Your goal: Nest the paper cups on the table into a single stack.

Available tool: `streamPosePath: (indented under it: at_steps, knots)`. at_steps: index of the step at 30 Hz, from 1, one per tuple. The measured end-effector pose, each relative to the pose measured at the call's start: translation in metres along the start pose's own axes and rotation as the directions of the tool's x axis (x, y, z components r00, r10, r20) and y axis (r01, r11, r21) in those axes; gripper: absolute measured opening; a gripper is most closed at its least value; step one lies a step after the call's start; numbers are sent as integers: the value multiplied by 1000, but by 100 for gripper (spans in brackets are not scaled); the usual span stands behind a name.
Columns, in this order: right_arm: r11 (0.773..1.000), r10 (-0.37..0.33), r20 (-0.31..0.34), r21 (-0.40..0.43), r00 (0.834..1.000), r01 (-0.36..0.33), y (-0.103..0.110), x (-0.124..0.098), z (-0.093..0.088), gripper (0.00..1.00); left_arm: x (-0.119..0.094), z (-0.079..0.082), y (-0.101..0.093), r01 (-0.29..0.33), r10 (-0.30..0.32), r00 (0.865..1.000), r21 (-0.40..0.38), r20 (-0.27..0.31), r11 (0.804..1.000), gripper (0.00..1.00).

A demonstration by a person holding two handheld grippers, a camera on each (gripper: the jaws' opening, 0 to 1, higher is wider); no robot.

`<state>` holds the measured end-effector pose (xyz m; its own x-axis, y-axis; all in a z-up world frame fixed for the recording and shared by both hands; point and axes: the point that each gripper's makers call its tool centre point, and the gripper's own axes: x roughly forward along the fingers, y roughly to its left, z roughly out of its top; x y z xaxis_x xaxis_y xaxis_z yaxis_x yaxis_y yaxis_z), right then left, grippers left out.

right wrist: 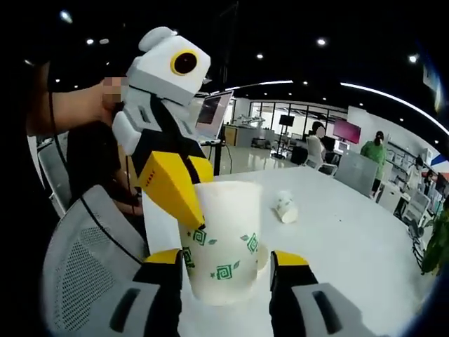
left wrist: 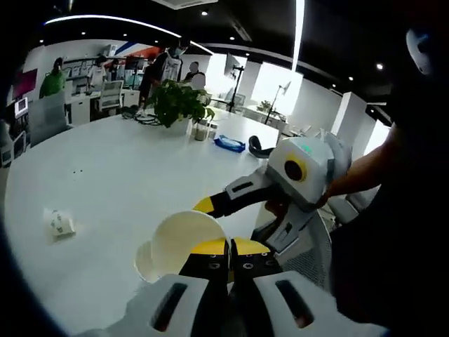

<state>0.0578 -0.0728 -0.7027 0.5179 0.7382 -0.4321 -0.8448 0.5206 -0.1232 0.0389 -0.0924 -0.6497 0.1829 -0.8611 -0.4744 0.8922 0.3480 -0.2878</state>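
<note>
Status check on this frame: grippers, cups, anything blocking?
Left gripper shut on paper cup rim. Right gripper open, jaws either side of the cup. Second cup behind it. Crumpled paper well off to the side.

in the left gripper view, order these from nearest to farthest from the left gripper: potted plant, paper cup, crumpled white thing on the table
1. paper cup, right at the left gripper jaw tips.
2. crumpled white thing, off to the left on the table.
3. potted plant, far across the table.
</note>
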Motion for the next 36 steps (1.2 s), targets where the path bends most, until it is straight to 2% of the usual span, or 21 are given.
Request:
streamPosePath:
  at_steps: [4, 8, 12, 16, 18, 25, 34, 36]
  knots:
    - [1000, 0, -3, -11, 1000, 0, 1, 0, 0, 40, 4, 1, -2, 4, -4, 1000, -2, 0, 1000, 0]
    - [1000, -2, -12, -15, 1000, 2, 1, 0, -3, 39, 6, -1, -2, 11, -11, 1000, 4, -11, 1000, 0]
    - [1000, -9, -2, -6, 1000, 9, -1, -1, -2, 39, 3, 3, 0, 12, -12, 1000, 16, 0, 1000, 0]
    - [1000, -16, -3, 0, 1000, 16, -3, -1, -3, 38, -3, 9, 5, 12, -12, 1000, -1, 23, 1000, 10]
    - [1000, -17, -3, 3, 1000, 17, -3, -1, -3, 38, -6, 11, 8, 11, -11, 1000, -7, 19, 1000, 14]
    - [1000, -26, 4, 10, 1000, 26, -5, -2, -2, 38, -22, 17, 24, -5, 6, 999, -21, 51, 1000, 17]
    - [999, -34, 17, 13, 999, 34, -7, -4, -1, 38, -33, 18, 42, -31, 34, 997, -48, 71, 998, 17]
    - [999, -35, 20, 16, 999, 35, -7, -5, 0, 38, -32, 14, 51, -48, 51, 997, -57, 58, 997, 17]
